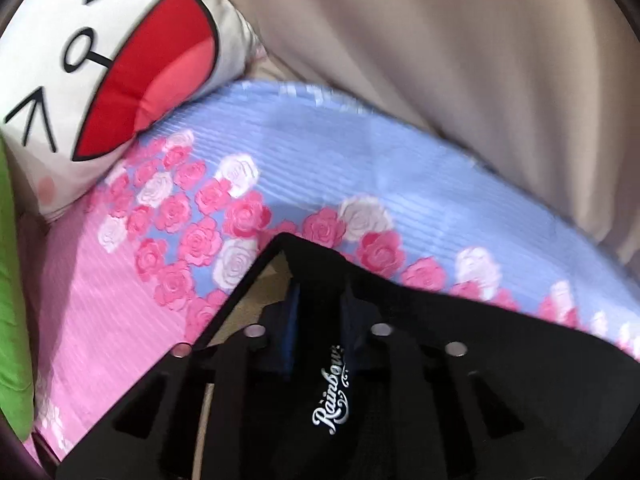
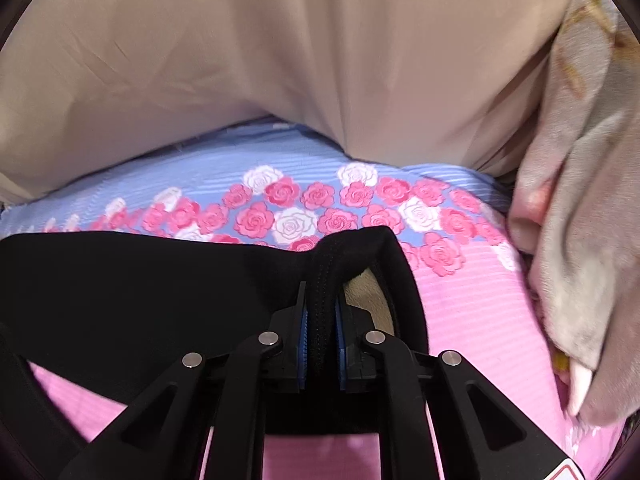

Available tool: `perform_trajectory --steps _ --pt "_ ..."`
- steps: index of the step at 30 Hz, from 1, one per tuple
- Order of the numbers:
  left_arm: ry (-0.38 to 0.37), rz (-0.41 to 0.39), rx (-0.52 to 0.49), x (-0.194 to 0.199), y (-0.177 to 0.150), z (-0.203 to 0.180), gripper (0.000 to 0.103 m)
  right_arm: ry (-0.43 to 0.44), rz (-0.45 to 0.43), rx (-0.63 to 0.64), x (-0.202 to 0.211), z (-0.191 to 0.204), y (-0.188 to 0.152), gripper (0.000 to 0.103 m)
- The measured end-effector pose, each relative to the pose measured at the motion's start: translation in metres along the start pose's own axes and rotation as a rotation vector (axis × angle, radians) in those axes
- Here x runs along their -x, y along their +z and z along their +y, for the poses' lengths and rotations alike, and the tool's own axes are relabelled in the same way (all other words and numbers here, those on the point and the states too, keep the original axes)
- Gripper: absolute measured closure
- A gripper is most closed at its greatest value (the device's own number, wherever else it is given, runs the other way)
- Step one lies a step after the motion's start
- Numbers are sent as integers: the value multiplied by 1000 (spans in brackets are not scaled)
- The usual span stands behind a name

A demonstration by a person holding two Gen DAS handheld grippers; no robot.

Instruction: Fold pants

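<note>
The black pants (image 1: pixel 460 328) hang stretched between both grippers above a bed sheet with pink and white roses (image 1: pixel 280 152). My left gripper (image 1: pixel 318 296) is shut on one corner of the pants, near a white "Rainbow" label (image 1: pixel 330 388). My right gripper (image 2: pixel 322 312) is shut on the thick stitched waistband edge (image 2: pixel 324 280) at the other end. The black cloth (image 2: pixel 140 292) runs off to the left in the right wrist view. A tan lining (image 2: pixel 368 292) shows inside the fold.
A white cartoon-face pillow with a red mouth (image 1: pixel 100 80) lies at the left. A beige curtain or sheet (image 2: pixel 280 60) hangs behind the bed. A crumpled grey-pink blanket (image 2: pixel 580 240) lies at the right. Something green (image 1: pixel 12 280) sits at the far left edge.
</note>
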State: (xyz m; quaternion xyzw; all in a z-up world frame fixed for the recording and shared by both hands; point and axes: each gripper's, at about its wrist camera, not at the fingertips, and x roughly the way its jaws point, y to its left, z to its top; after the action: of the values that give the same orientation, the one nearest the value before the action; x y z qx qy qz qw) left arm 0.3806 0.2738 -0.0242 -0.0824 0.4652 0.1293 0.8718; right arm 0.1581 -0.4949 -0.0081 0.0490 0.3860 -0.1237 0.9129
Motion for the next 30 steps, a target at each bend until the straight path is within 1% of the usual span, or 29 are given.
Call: perform_trajectory --steps 1,2,4,5,7,10,11,13,15,17,18,20,21,22,23,24,25,26,27,30 --pt "-16 -33 0 17 -2 3 95 -2 -15 -3 9 0 0 93" --pt "-32 -51 1 29 -4 5 96 3 -29 -7 13 -2 1 93" --pt "-73 -112 -11 64 -12 11 96 13 -79 -14 40 -1 -3 94" --pt "-93 -150 -28 87 -20 14 96 23 -103 -13 53 -1 -5 94" --pt "-119 -199 -63 129 -38 22 96 31 -139 0 76 1 -10 94" --pt "-128 -248 -92 172 -69 39 96 36 -180 32 111 4 -29 94" --pt "-127 -255 -101 185 -85 49 96 34 -184 38 119 3 -36 94" --pt "-113 -236 -109 197 -113 67 96 40 -182 53 136 1 -60 94" --pt "-83 -175 -109 197 -151 86 95 23 -158 65 144 -3 -85 94" --pt "-37 -117 -106 187 -185 98 94 17 -102 50 144 -11 -113 93" --pt "-17 -93 -106 178 -194 102 90 16 -74 41 139 -13 -124 92" --pt "6 -40 -83 162 -215 110 83 -13 -21 29 132 -17 -144 77" --pt "13 -37 -55 161 -221 112 77 -41 -17 22 134 -19 -153 63" --pt "-3 -53 -8 169 -226 115 68 -67 -25 15 139 -19 -160 54" --pt "-27 -67 22 176 -228 117 59 -84 -41 9 147 -18 -165 52" --pt "-66 -90 68 188 -229 119 32 -86 -56 4 155 -17 -170 51" --pt "-91 -110 101 195 -230 121 13 -91 -78 -4 165 -17 -175 48" --pt "-126 -134 155 204 -232 121 11 -94 -98 -12 175 -16 -180 46" --pt "-164 -126 196 206 -233 118 9 -95 -111 -21 182 -17 -184 44" --pt "-339 -27 278 186 -231 105 9 -61 -149 -51 206 -10 -201 44"
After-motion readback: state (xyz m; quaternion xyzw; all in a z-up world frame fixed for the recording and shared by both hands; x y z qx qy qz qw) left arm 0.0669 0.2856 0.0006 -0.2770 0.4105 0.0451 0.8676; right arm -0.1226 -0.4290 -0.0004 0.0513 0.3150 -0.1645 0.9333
